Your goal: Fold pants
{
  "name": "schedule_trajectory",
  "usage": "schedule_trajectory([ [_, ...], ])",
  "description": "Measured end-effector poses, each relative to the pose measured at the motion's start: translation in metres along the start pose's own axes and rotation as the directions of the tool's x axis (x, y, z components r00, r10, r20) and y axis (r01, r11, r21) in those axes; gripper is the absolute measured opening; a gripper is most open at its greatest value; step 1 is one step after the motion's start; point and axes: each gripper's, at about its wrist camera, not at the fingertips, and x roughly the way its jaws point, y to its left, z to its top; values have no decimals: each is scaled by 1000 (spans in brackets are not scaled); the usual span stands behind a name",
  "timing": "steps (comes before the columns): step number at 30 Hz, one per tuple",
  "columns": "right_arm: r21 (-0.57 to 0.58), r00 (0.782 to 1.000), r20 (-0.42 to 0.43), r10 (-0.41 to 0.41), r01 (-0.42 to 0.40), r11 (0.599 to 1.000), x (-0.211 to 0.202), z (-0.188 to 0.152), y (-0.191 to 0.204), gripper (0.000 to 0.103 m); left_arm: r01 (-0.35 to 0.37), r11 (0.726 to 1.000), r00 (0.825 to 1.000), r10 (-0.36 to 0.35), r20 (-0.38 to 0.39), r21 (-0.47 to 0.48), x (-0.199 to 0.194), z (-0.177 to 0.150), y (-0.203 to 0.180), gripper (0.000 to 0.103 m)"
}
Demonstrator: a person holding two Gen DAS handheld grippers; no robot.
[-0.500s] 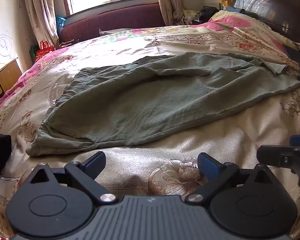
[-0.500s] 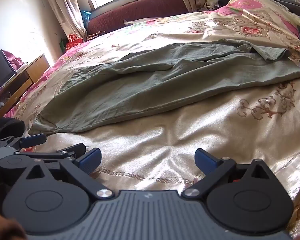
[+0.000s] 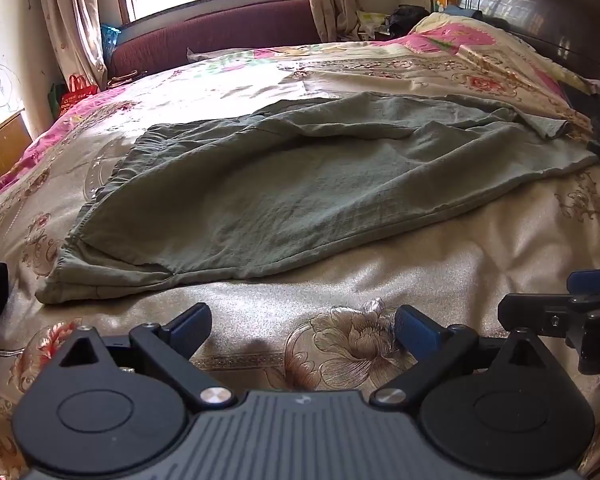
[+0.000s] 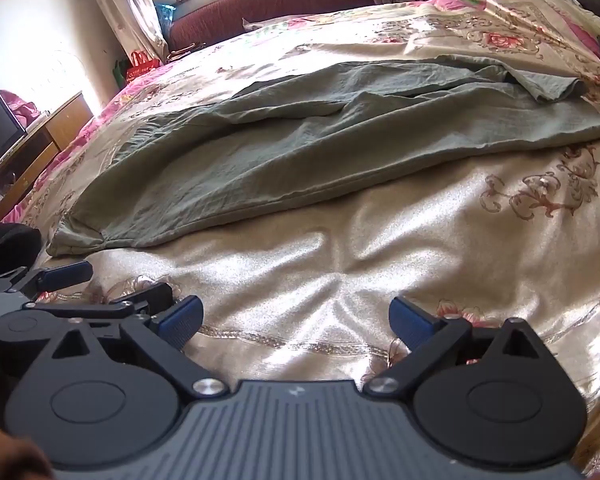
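Grey-green pants (image 3: 300, 196) lie spread across the bed, waistband to the left and legs running to the right, one leg folded over the other. The same pants (image 4: 308, 152) fill the middle of the right wrist view. My left gripper (image 3: 302, 324) hovers open over the bedspread, short of the pants' near edge, nothing between its blue pads. My right gripper (image 4: 296, 318) is open too, also over bare bedspread below the pants. In the left wrist view the right gripper's fingers (image 3: 560, 312) show at the right edge.
A floral satin bedspread (image 3: 440, 276) covers the bed. A dark headboard (image 3: 540, 12) stands at the right, a maroon sofa back (image 3: 220, 36) under the window behind. A wooden cabinet (image 4: 48, 136) with a dark screen sits left of the bed.
Both views have tipped slightly downward toward the pants; the grippers stay open and nothing has been touched.
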Motion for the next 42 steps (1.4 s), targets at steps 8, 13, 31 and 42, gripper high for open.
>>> schedule_trajectory([
  [8,-4,1000,-1,-2,2,1000,1,-1,0,99,-3,1000,1000,3,2,6,0,0,-1,103],
  [13,-15,1000,1,-3,3,1000,1,-1,2,99,-2,1000,1000,2,3,6,-1,1,0,103],
  [31,-17,1000,6,-23,23,1000,0,0,4,99,9,1000,1000,-9,12,25,-2,-1,-3,103],
  [42,-47,998,17,-58,59,997,-1,2,9,99,19,999,1000,-19,12,26,-2,-1,-5,103],
])
